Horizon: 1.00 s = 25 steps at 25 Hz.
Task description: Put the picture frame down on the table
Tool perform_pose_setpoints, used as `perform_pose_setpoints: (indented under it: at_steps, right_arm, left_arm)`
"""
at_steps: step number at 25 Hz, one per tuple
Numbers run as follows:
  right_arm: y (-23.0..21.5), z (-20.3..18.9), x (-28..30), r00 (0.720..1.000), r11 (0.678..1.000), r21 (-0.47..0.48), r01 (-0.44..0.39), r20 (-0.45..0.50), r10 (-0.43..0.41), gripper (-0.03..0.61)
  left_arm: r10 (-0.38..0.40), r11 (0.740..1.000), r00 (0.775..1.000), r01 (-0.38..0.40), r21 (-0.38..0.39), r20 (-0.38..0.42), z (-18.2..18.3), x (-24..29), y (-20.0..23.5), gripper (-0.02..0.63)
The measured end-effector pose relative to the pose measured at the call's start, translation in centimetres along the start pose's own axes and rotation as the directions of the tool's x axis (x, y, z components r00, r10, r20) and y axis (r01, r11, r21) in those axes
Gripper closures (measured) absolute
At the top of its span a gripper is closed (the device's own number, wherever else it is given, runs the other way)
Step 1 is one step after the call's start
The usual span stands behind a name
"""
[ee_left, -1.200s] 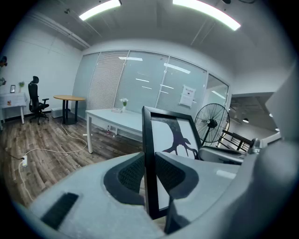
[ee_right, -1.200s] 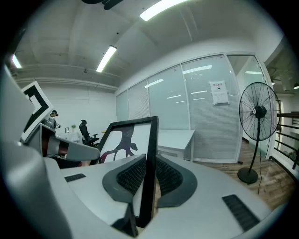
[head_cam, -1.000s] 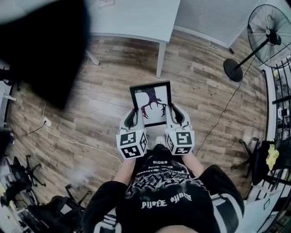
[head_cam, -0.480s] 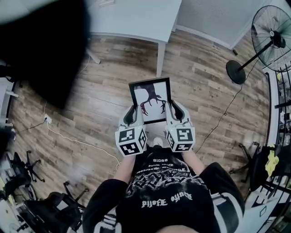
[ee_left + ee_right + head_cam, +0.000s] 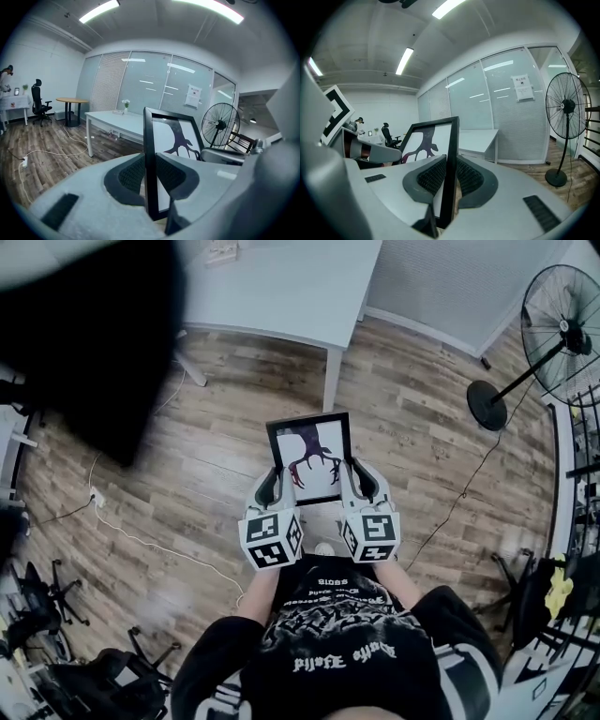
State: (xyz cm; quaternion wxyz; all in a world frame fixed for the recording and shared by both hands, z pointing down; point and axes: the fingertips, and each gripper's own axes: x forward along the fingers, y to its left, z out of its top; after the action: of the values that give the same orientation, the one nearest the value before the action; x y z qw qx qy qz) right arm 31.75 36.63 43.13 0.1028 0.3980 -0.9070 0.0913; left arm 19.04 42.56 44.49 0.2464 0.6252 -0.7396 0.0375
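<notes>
Wood floor, not tabletop, lies beneath the picture frame (image 5: 311,456), held short of the table's (image 5: 281,287) near edge. Left gripper (image 5: 272,488) and right gripper (image 5: 362,482) each clamp 1 side rail. Likely next: advance past that edge, then lower it flat.

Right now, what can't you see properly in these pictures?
- Lower corners of the picture frame: head view, the left gripper and right gripper cover them.
- Small white thing on the table: head view, too small, cut by the top edge.
- Wall notice: right gripper view, print too small to read.
- Fan: head view, cut by the right edge.
</notes>
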Motion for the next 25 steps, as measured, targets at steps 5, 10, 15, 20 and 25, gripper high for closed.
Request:
perform_pose_setpoints:
  at_steps: [5, 10, 15, 20, 25]
  right_arm:
    - [0.1, 1.3, 4.8, 0.999, 0.999, -0.002, 0.033, -0.003, -0.033, 0.514]
    - [0.3, 2.9, 9.7, 0.997, 0.997, 0.009, 0.079, -0.003, -0.079, 0.514]
    - [0.9, 3.9, 14.1, 0.992, 0.991, 0.034, 0.126, -0.005, -0.126, 0.514]
    - [1.9, 5.0, 17.7, 0.988, 0.987, 0.046, 0.156, 0.008, -0.157, 0.514]
    - [2.7, 5.4, 19.6, 0.985, 0.984, 0.053, 0.168, 0.022, -0.17, 0.514]
  left_arm:
    - [-0.037, 0.999, 0.999, 0.037, 0.0, -0.015, 2.4, 4.1, 2.5, 0.535]
    - [-0.086, 0.996, 0.996, 0.087, 0.024, -0.029, 5.6, 8.4, 5.1, 0.535]
    - [-0.126, 0.99, 0.991, 0.129, 0.06, -0.045, 8.3, 12.0, 7.8, 0.535]
    - [-0.151, 0.984, 0.987, 0.155, 0.088, -0.045, 10.6, 14.3, 10.3, 0.535]
    - [-0.163, 0.981, 0.986, 0.166, 0.1, -0.037, 11.6, 15.5, 11.9, 0.535]
